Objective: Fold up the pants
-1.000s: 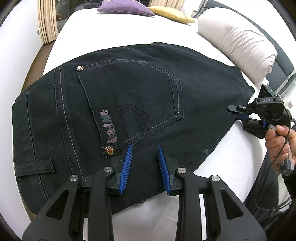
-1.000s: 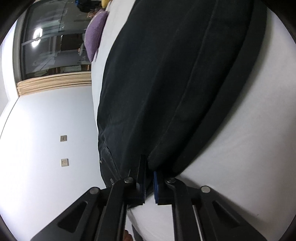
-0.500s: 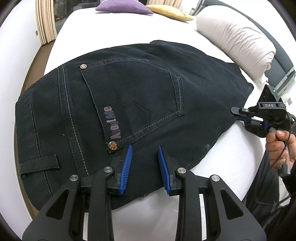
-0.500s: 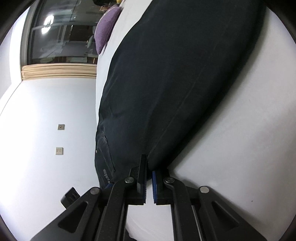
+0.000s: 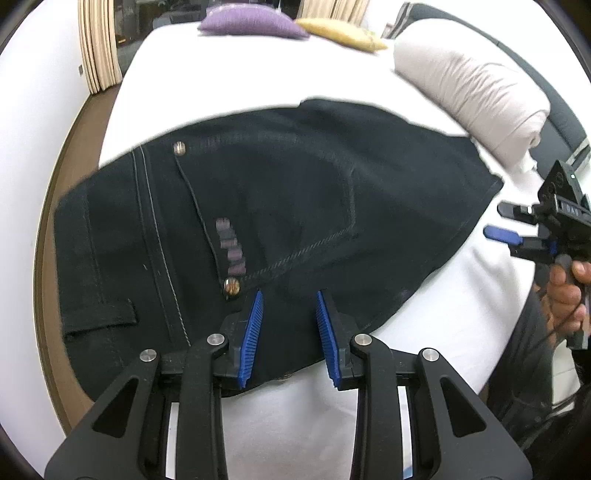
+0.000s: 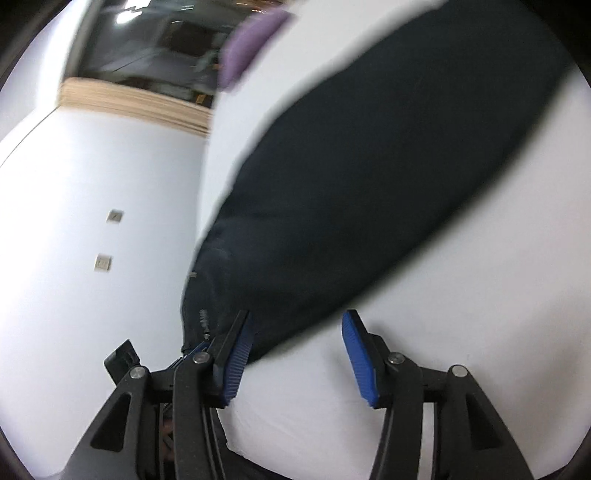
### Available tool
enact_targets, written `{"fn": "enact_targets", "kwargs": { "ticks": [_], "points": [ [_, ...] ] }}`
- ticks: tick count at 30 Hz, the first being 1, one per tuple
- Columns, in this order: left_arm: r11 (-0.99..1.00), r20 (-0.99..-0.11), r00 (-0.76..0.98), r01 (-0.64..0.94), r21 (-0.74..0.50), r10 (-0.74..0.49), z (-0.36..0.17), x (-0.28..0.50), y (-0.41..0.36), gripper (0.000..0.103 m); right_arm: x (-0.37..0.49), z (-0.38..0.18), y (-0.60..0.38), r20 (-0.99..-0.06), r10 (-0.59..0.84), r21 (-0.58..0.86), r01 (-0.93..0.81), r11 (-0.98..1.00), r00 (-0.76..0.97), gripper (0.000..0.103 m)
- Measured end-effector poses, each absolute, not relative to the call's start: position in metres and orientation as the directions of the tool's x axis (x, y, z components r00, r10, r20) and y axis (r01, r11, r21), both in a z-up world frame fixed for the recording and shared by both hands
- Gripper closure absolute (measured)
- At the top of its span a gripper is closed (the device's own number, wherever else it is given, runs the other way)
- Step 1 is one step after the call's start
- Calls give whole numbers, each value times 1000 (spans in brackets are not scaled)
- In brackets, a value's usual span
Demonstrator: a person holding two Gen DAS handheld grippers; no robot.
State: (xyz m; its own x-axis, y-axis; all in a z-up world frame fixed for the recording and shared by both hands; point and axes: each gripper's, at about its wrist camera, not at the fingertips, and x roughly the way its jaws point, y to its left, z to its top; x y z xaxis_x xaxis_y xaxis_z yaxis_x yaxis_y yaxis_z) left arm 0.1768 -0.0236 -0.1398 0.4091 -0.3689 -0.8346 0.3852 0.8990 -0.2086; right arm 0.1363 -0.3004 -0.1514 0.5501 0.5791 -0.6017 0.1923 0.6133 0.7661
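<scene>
Black jeans [image 5: 280, 229] lie folded flat on the white bed [image 5: 332, 417], back pocket and waistband facing up. My left gripper [image 5: 290, 325] is open and empty, hovering over the jeans' near edge below the pocket. My right gripper [image 6: 295, 354] is open and empty, its left pad beside the corner of the jeans [image 6: 369, 192]. The right gripper also shows in the left wrist view [image 5: 513, 225], open, just off the jeans' right corner.
A white rolled duvet [image 5: 472, 96] lies at the back right. A purple cushion [image 5: 251, 23] and a yellow cushion [image 5: 340, 33] sit at the far end of the bed. A white wall [image 6: 92, 229] and the bed's left edge are close by.
My right gripper has opened and let go of the jeans' corner, then drawn back slightly. The jeans now lie flat. My left gripper stayed open and shifted a little.
</scene>
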Motion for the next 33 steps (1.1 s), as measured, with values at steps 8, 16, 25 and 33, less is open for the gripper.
{"fn": "enact_targets", "kwargs": {
  "ticks": [8,16,25,33],
  "points": [
    [922,-819,454,318,-219,-351,-131,243,-40,74,245,-137,-256,-486,706,841,58,537,516,94],
    [937,-835,445,277,-214,-322,-170,259,-38,75,333,-217,-213,-539,748,839,171,516,388,103],
    [928,-835,429,292,-233,-345,-175,260,-33,75,350,-217,-377,-513,532,847,299,439,673,103],
    [930,-836,433,289,-226,-337,-175,259,-34,75,307,-167,-542,-652,64,683,548,483,755,95]
  ]
}}
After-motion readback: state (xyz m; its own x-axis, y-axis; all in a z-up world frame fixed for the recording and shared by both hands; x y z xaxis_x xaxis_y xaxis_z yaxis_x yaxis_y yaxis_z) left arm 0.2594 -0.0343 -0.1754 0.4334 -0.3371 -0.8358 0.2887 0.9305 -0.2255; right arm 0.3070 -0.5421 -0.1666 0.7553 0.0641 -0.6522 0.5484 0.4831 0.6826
